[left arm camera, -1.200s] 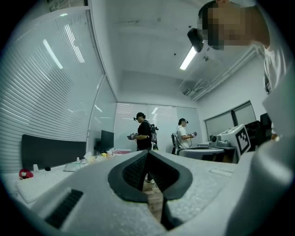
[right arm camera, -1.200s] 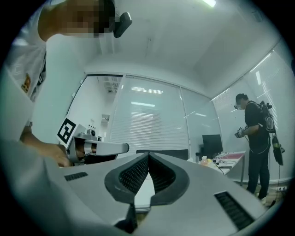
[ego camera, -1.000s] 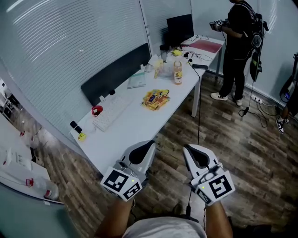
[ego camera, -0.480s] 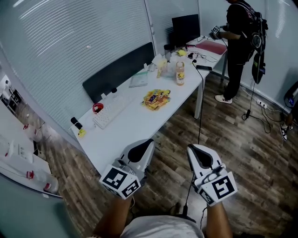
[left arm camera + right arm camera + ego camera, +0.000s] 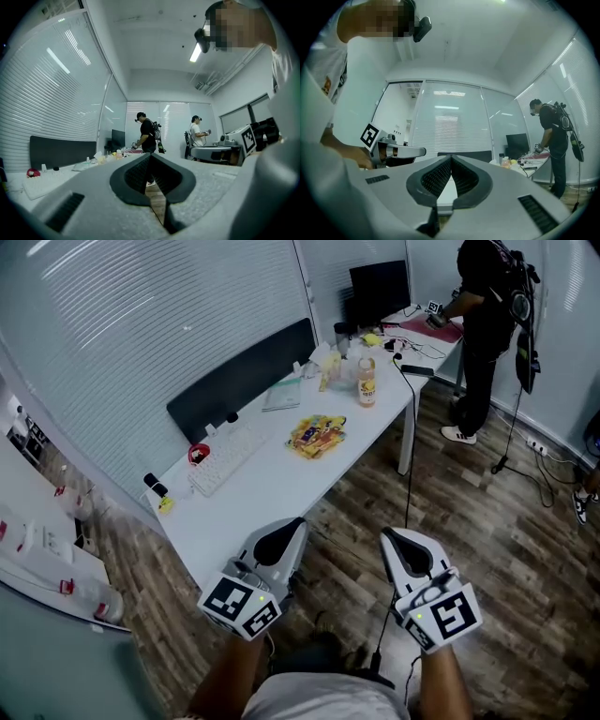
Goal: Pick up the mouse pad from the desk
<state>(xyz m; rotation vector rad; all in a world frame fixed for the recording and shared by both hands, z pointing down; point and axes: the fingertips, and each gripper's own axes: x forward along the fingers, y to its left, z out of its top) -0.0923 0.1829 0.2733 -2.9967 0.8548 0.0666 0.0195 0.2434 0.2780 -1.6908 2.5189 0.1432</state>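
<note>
Black and long, the likely mouse pad [image 5: 239,381] lines the desk's [image 5: 272,488] back edge. Left tool [image 5: 292,526] and right tool [image 5: 389,540] hang closed, empty, well short. Approach is in hand; next, reach in and open.

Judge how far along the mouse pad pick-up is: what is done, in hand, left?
Done: nothing; the left gripper and right gripper are shut and empty, over the wood floor short of the white desk. In hand: nothing touched. Left: reach the desk, open the jaws, grip the pad, lift it. Which item is the pad is unclear, possibly the dark panel at the desk's back edge.
</note>
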